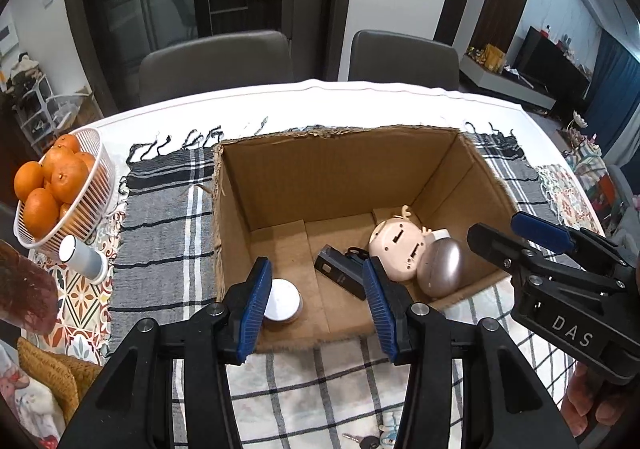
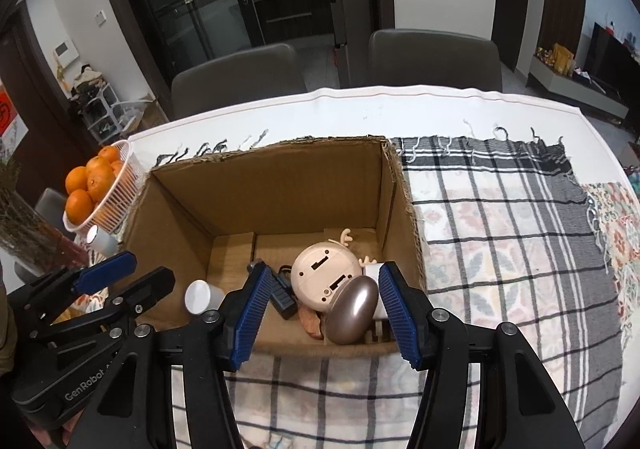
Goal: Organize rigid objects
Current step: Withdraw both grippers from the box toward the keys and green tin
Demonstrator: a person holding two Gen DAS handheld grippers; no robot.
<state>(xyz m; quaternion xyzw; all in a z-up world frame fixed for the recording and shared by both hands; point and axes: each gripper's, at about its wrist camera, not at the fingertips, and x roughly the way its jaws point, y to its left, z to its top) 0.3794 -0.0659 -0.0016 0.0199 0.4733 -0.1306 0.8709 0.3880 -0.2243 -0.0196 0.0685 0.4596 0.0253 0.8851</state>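
Note:
An open cardboard box (image 1: 340, 177) (image 2: 272, 193) stands on a checked cloth. Inside lie a white-lidded round jar (image 1: 282, 299) (image 2: 198, 297), a black rectangular device (image 1: 340, 275) (image 2: 282, 295), a beige deer-shaped toy (image 1: 396, 245) (image 2: 324, 269) turned underside up, and a metallic oval case (image 1: 442, 267) (image 2: 352, 309) leaning on the toy. My left gripper (image 1: 316, 265) (image 2: 148, 267) hovers over the box's near left part, open, with nothing between its blue pads. My right gripper (image 2: 323, 269) (image 1: 496, 225) hovers over the near right part, open and holding nothing.
A white basket (image 1: 100, 177) (image 2: 128, 169) of oranges sits left of the box, with a small grey-white cylinder (image 1: 82, 257) (image 2: 100, 239) lying beside it. Keys (image 1: 368, 441) lie on the cloth near me. Two grey chairs (image 1: 216, 61) stand behind the table.

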